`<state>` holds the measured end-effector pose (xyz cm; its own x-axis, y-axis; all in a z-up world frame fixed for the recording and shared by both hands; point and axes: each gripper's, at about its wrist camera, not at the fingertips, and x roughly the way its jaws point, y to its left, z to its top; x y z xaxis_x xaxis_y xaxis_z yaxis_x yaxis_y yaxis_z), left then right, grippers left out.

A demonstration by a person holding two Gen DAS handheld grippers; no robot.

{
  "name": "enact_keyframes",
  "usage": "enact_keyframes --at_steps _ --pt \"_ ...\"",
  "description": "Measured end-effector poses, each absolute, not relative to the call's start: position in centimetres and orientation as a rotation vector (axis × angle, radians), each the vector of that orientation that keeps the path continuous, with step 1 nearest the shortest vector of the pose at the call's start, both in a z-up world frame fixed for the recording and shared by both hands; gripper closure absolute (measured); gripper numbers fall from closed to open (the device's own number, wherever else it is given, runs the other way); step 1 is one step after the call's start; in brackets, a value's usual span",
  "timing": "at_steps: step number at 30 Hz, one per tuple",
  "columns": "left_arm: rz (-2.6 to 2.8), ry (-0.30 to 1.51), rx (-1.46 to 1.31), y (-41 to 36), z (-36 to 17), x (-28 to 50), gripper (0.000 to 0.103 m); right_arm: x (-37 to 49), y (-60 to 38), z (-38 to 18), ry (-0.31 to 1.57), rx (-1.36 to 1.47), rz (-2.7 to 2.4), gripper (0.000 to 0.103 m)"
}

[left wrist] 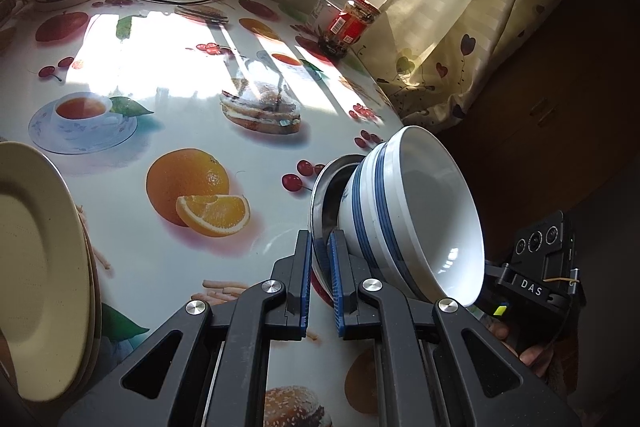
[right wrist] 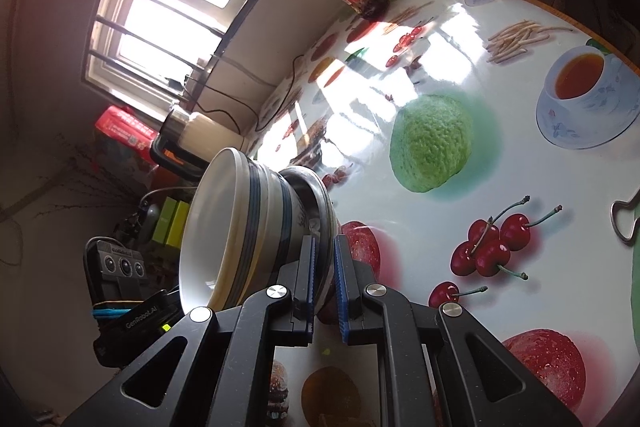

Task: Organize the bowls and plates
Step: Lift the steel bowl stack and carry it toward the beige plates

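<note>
Both grippers were clenched on the rim of the same metal dish [left wrist: 320, 195], the left gripper [left wrist: 320, 267] on one side and the right gripper [right wrist: 325, 267] on the opposite side. The bowls [left wrist: 416, 211] sat nested in that dish, held above the table [left wrist: 168, 267]. The plates [left wrist: 36, 267] lay to the left, nearer the left gripper, so the load likely had to travel leftward.

Your left wrist view looks down along its fingers [left wrist: 320, 279] across the table [left wrist: 168, 75]; your right does likewise from the opposite side, seemingly. Both closely share the bowls [left wrist: 416, 211] and jar [left wrist: 348, 25].
</note>
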<state>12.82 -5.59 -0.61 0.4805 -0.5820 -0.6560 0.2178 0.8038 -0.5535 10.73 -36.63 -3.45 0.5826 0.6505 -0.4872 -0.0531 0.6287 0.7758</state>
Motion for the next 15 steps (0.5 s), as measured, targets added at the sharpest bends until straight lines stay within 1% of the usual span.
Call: enact_keyframes --at_steps 15 --pt "-0.477 0.909 -0.434 -4.3 1.6 11.9 0.094 11.1 -35.0 -1.2 0.847 0.756 0.503 0.093"
